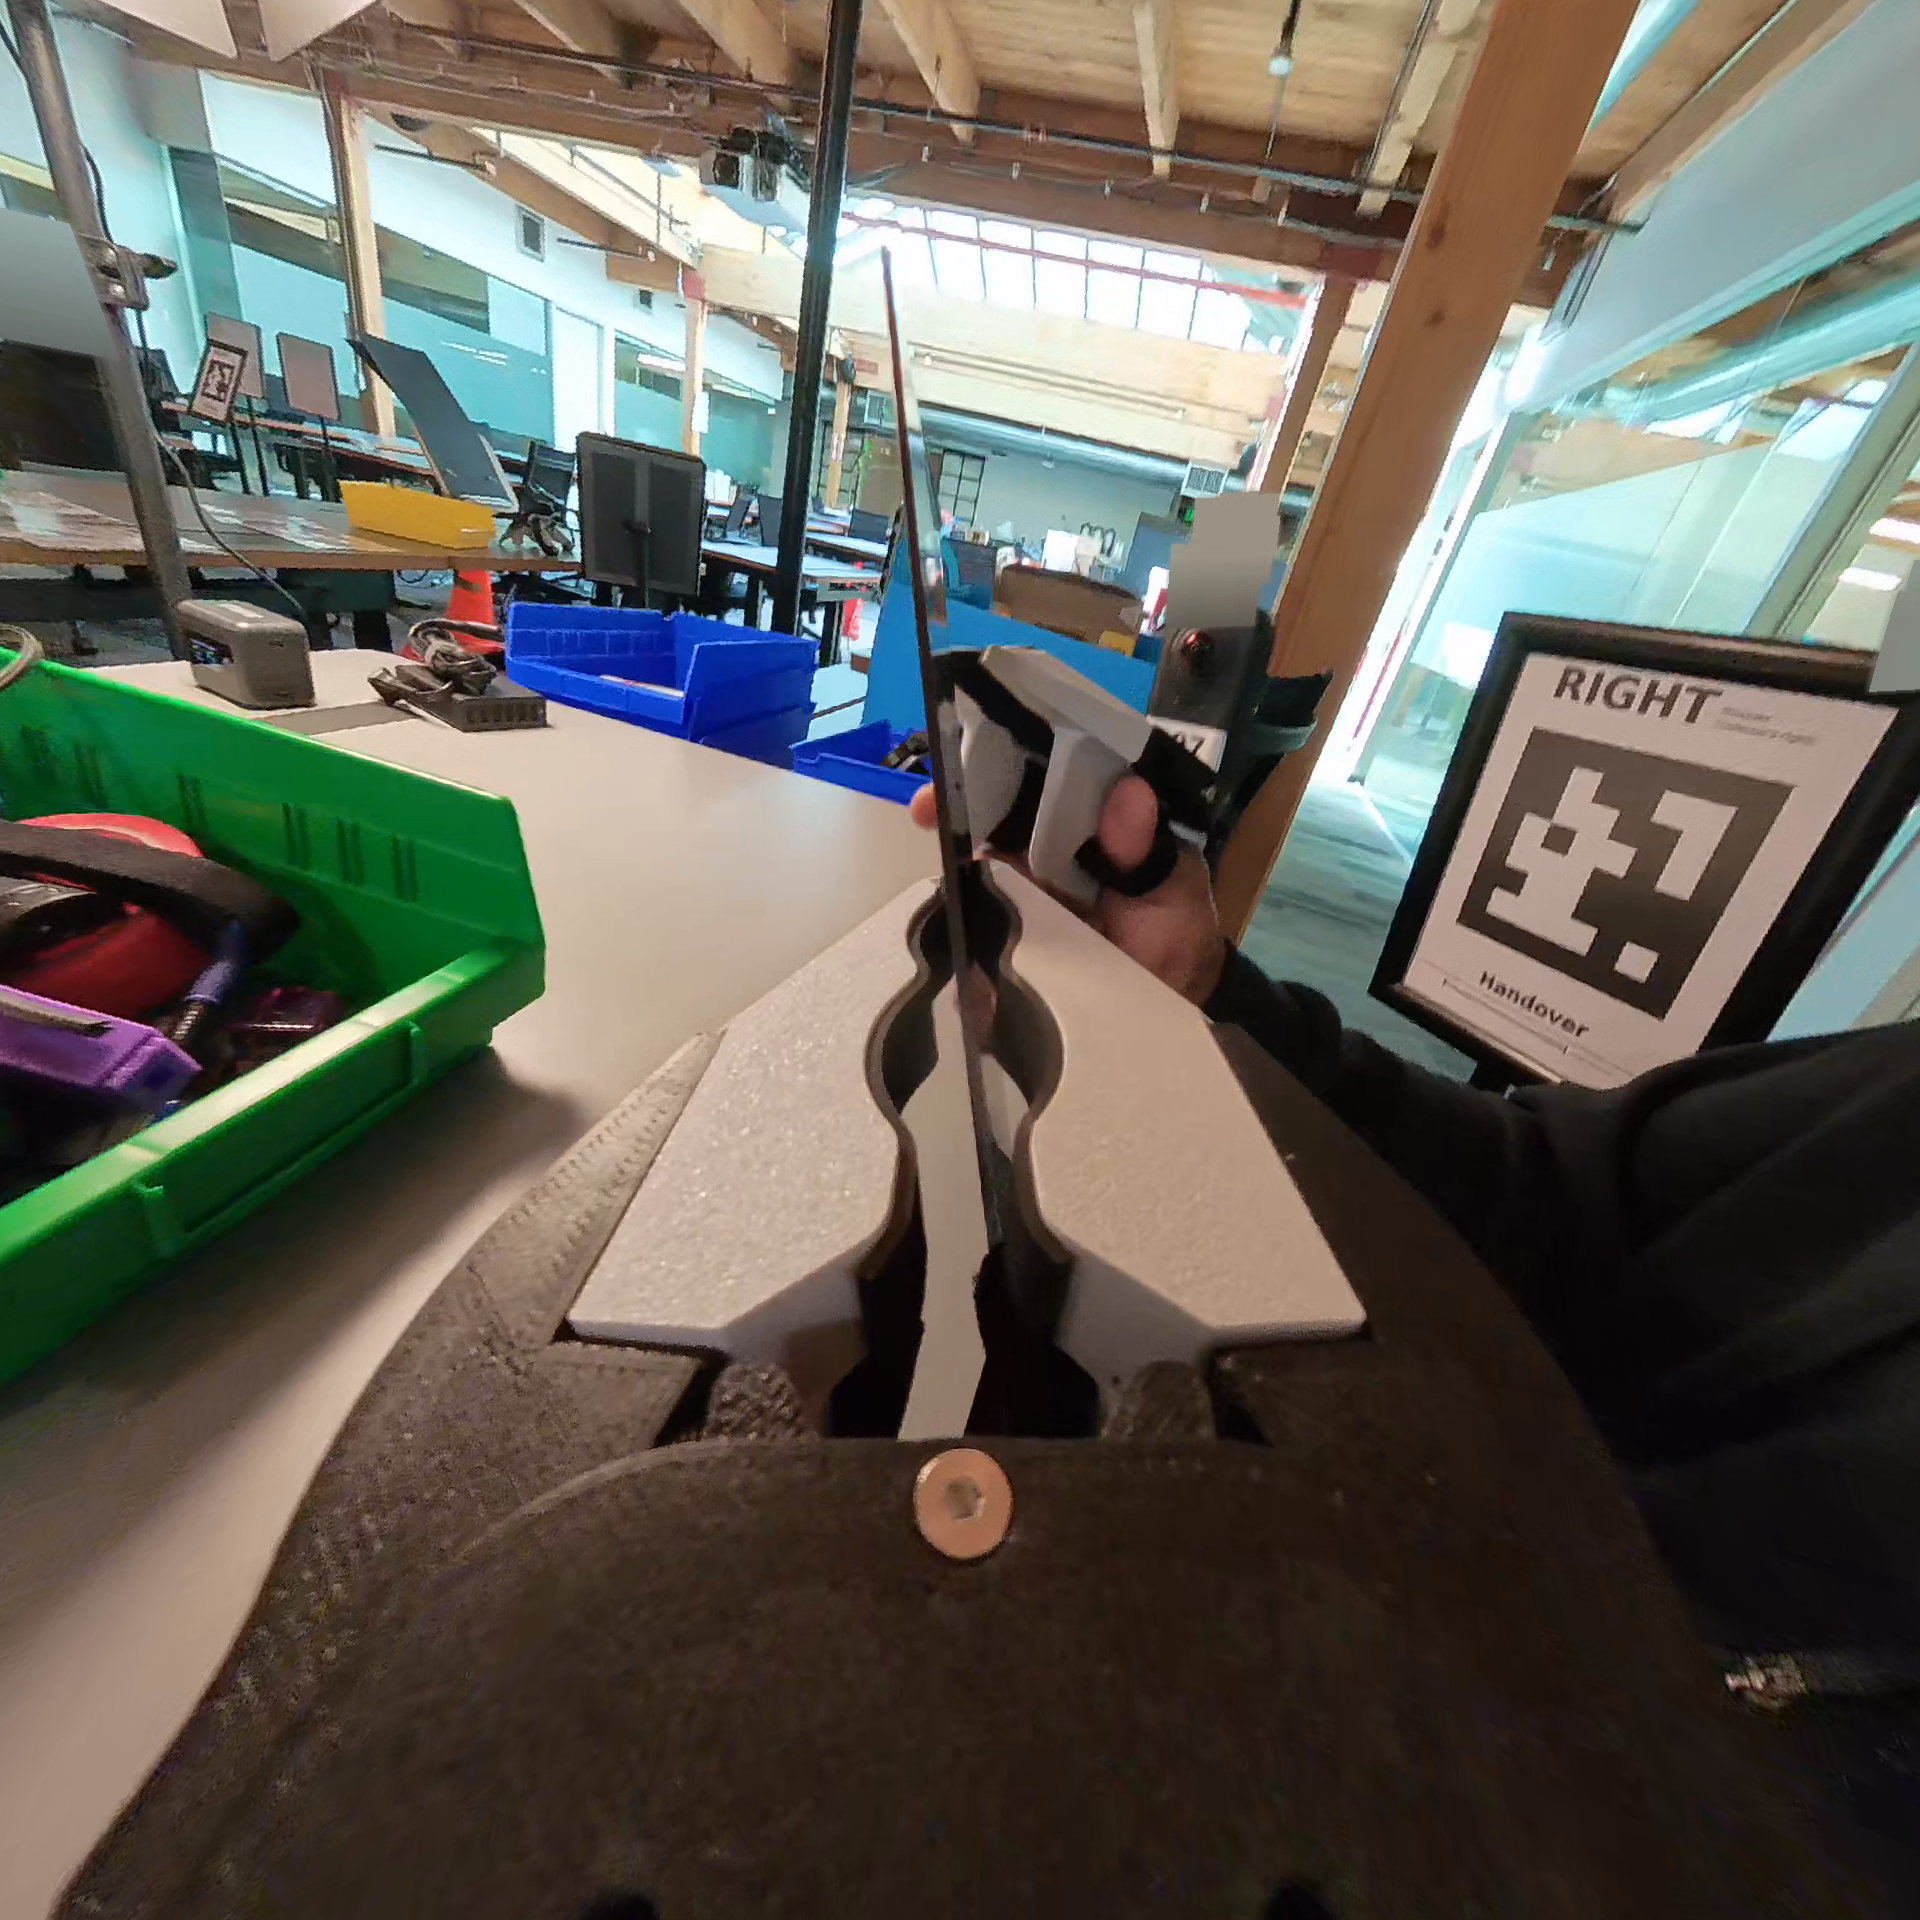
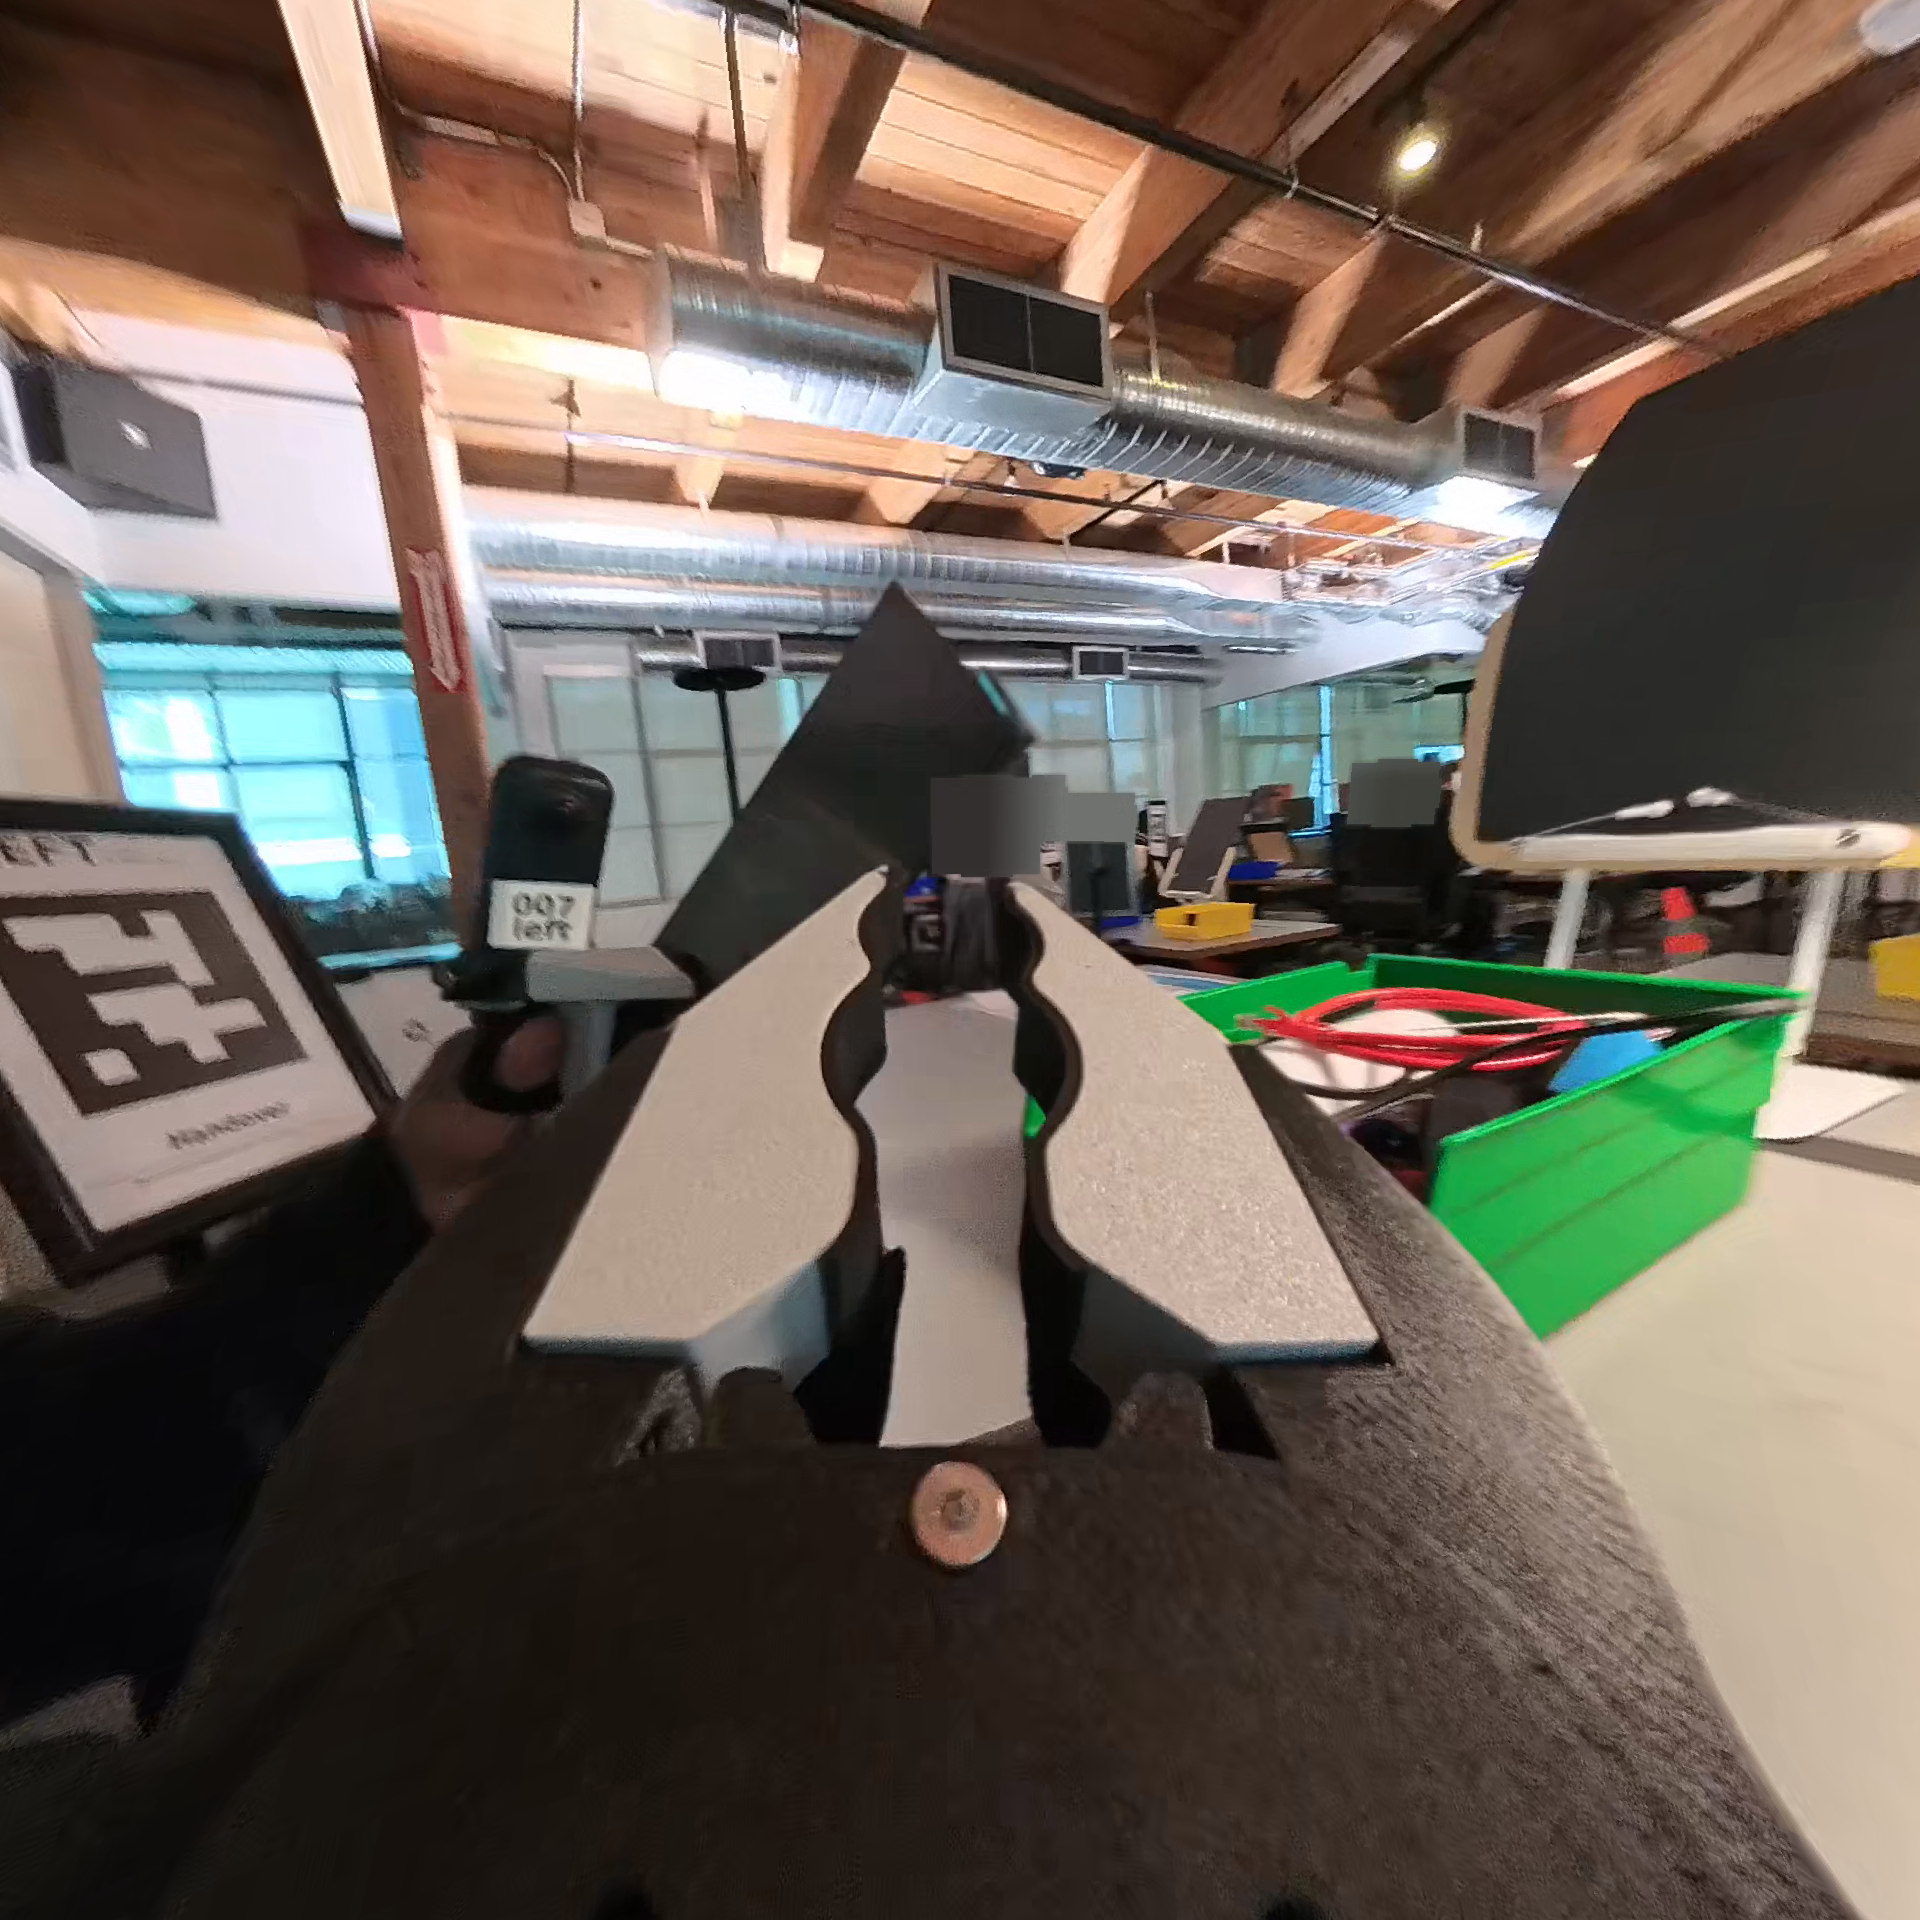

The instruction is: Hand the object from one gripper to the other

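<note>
My left gripper (image 1: 961, 914) is shut on a thin black flat plate (image 1: 920, 540). I see the plate edge-on, standing up from between the grey fingers (image 1: 790, 1122). In the right wrist view the plate (image 2: 873, 748) shows as a dark triangle beyond and left of my right gripper (image 2: 948, 881), which is open and empty, with a clear gap between its jaws. The plate is not between them. In the left wrist view the right gripper's body (image 1: 1070, 769), held by a hand, sits just behind the plate. In the right wrist view the left gripper's handle (image 2: 582, 987) is at the left.
A green bin (image 1: 312, 831) of assorted items sits on the grey table (image 1: 675, 831), and shows at the right in the right wrist view (image 2: 1610, 1143). Framed marker signs (image 1: 1642, 852) (image 2: 156, 1018) stand at the table's ends. Blue bins (image 1: 665, 665) lie beyond. There is about 10 cm between the tips of the two grippers.
</note>
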